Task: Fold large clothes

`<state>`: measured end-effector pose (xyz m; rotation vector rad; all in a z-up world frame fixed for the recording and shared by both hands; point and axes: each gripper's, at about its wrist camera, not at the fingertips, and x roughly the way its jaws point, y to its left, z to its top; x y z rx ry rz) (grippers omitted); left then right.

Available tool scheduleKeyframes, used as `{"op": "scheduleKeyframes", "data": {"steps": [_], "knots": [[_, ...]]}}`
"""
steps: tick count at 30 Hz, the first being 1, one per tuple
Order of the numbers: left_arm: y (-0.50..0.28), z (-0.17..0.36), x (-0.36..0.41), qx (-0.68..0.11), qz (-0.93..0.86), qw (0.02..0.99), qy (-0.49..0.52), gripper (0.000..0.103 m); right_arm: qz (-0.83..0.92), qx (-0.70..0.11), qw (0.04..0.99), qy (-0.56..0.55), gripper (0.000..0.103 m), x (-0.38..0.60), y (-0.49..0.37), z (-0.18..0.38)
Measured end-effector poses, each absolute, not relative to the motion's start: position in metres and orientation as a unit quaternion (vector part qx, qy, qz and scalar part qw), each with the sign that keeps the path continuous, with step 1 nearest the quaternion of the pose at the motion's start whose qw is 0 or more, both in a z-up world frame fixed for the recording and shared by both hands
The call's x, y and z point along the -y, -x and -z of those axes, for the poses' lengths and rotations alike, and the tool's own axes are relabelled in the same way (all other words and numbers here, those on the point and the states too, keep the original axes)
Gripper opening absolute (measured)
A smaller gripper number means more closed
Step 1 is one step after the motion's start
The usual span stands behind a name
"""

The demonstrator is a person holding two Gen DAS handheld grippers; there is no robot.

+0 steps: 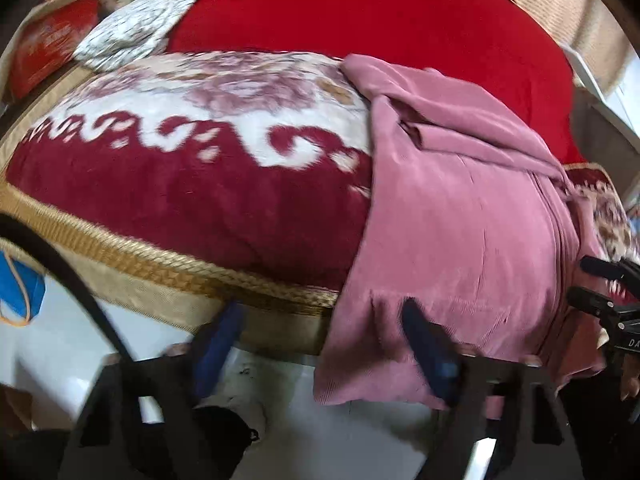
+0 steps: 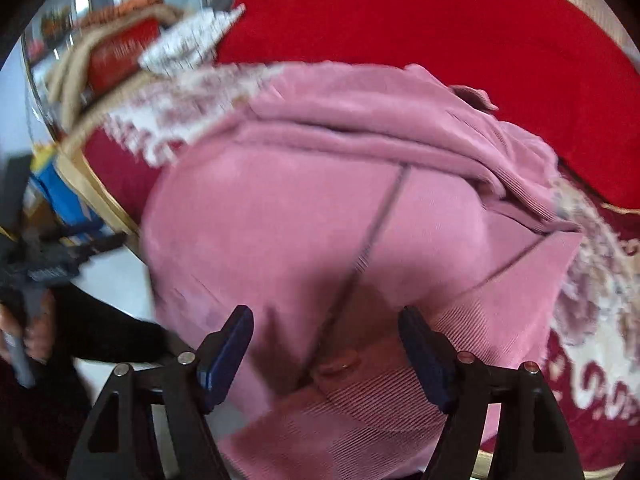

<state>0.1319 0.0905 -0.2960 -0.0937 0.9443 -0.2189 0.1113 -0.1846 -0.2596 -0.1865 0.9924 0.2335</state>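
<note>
We have the pink ribbed garment (image 2: 304, 216) spread over the near corner of the bed (image 1: 192, 184), its lower hem spilling past the bed's gold braided edge (image 1: 172, 268) and hanging toward the pale floor (image 1: 60, 344). We judge it was laid there so the hem stays reachable from where we stand, while the bunched upper part rests on the bed's patterned blanket (image 1: 208, 120) and keeps the cloth from sliding off.

Our left claw (image 1: 320, 344) is spread wide and holds nothing; one finger sits in front of the garment's hanging hem, the other over the bed edge and floor. Our right claw (image 2: 326, 354) is likewise wide open and empty, hovering over the garment's zip line (image 2: 380, 216) near a snap at the hem.

For room: beyond the garment the bed's red cover (image 1: 380, 20) lies bare, offering space to fold onto. A white patterned cloth (image 1: 132, 28) sits at the bed's far left, well apart from the garment. The garment's left edge hangs free, so it looks easy to pinch.
</note>
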Motion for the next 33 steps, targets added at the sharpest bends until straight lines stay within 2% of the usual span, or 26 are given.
{"op": "scheduleKeyframes", "data": {"steps": [2,5,7,8,9,11,13,15,24,25,26,27,28,29,30,33], "knots": [[-0.138,0.301,-0.083,-0.46,0.112,0.88,0.028,0.045,-0.079,-0.48,0.866,0.118,0.077,0.2,-0.1,0.263],[-0.14,0.308,-0.081,-0.475,0.129,0.869,0.04,0.042,-0.01,-0.503,0.856,0.12,0.077,0.253,-0.081,0.269],[-0.14,0.309,-0.076,-0.482,0.146,0.863,0.04,0.049,0.03,-0.52,0.851,0.07,0.077,0.302,-0.063,0.267],[-0.14,0.31,-0.072,-0.488,0.153,0.858,0.037,0.067,0.06,-0.519,0.851,0.06,0.077,0.32,-0.055,0.265],[-0.139,0.311,-0.07,-0.492,0.153,0.856,0.035,0.081,0.087,-0.514,0.852,0.048,0.08,0.337,-0.048,0.262],[-0.136,0.31,-0.07,-0.487,0.149,0.86,0.033,0.082,0.091,-0.494,0.864,-0.032,0.08,0.373,-0.034,0.254],[-0.135,0.311,-0.073,-0.488,0.145,0.86,0.038,0.082,0.063,-0.477,0.867,-0.131,0.085,0.397,-0.028,0.251],[-0.134,0.314,-0.08,-0.492,0.141,0.857,0.056,0.083,0.035,-0.474,0.859,-0.19,0.086,0.407,-0.031,0.258],[-0.149,0.348,-0.069,-0.542,0.211,0.812,0.056,0.083,-0.071,-0.562,0.793,-0.226,0.086,0.36,-0.052,0.324],[-0.153,0.348,-0.069,-0.541,0.217,0.81,0.058,0.08,-0.082,-0.571,0.787,-0.22,0.08,0.351,-0.054,0.329],[-0.155,0.348,-0.069,-0.541,0.223,0.809,0.062,0.062,-0.09,-0.576,0.786,-0.206,0.072,0.341,-0.056,0.333],[-0.157,0.349,-0.07,-0.543,0.229,0.806,0.068,0.034,-0.09,-0.577,0.789,-0.19,0.049,0.334,-0.057,0.334],[-0.155,0.351,-0.073,-0.547,0.228,0.802,0.078,0.021,-0.086,-0.58,0.791,-0.172,0.027,0.328,-0.059,0.334],[-0.156,0.351,-0.077,-0.547,0.225,0.801,0.085,0.006,-0.086,-0.584,0.79,-0.165,0.026,0.324,-0.059,0.333],[-0.155,0.351,-0.081,-0.547,0.228,0.8,0.097,0.006,-0.091,-0.582,0.792,-0.162,0.023,0.321,-0.058,0.329],[-0.153,0.35,-0.086,-0.546,0.235,0.797,0.108,0.006,-0.104,-0.576,0.797,-0.148,0.022,0.315,-0.052,0.32]]}}
